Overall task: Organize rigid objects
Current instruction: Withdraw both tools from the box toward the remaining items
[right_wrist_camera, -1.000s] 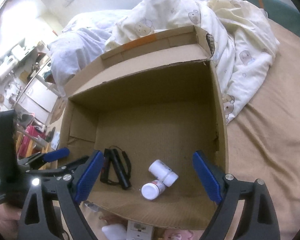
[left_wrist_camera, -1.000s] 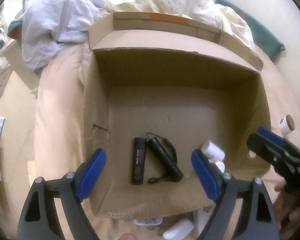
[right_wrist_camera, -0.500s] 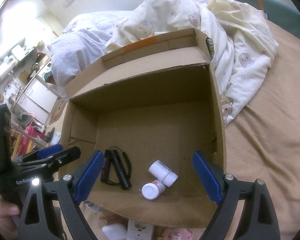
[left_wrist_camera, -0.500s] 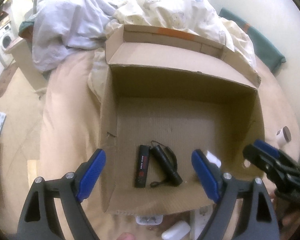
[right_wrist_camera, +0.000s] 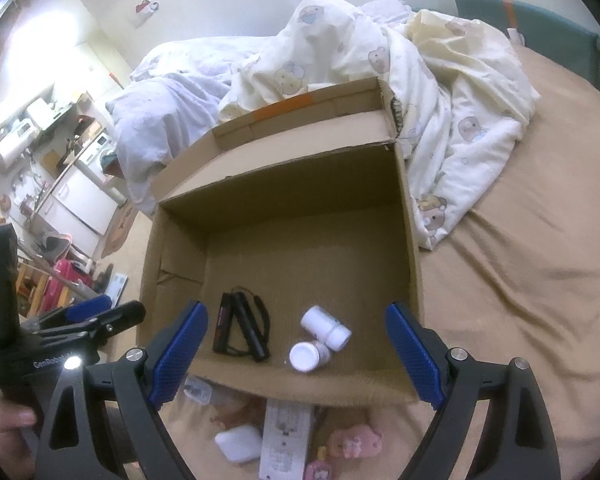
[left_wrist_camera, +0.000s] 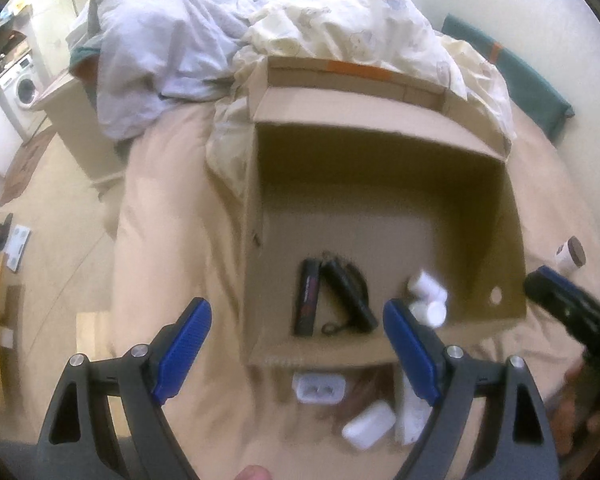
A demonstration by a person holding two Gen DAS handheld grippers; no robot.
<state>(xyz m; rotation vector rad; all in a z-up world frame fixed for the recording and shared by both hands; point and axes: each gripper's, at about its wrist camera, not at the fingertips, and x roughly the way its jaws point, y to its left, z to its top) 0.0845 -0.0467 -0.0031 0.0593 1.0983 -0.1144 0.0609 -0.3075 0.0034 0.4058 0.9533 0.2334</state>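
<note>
While both the left claw and right claw hang released and empty above the cardboard box, the next pick looks due: the white case waits on the bed, just outside the box.

The left gripper hung with its jaws wide and nothing between them, above the near edge of an open box on the bed. Inside the box lay a black bar, a torch just beside it, and two white bottles touching each other. Outside, near the front wall, lay a white plug and a white case; the right gripper showed at the right edge.
</note>
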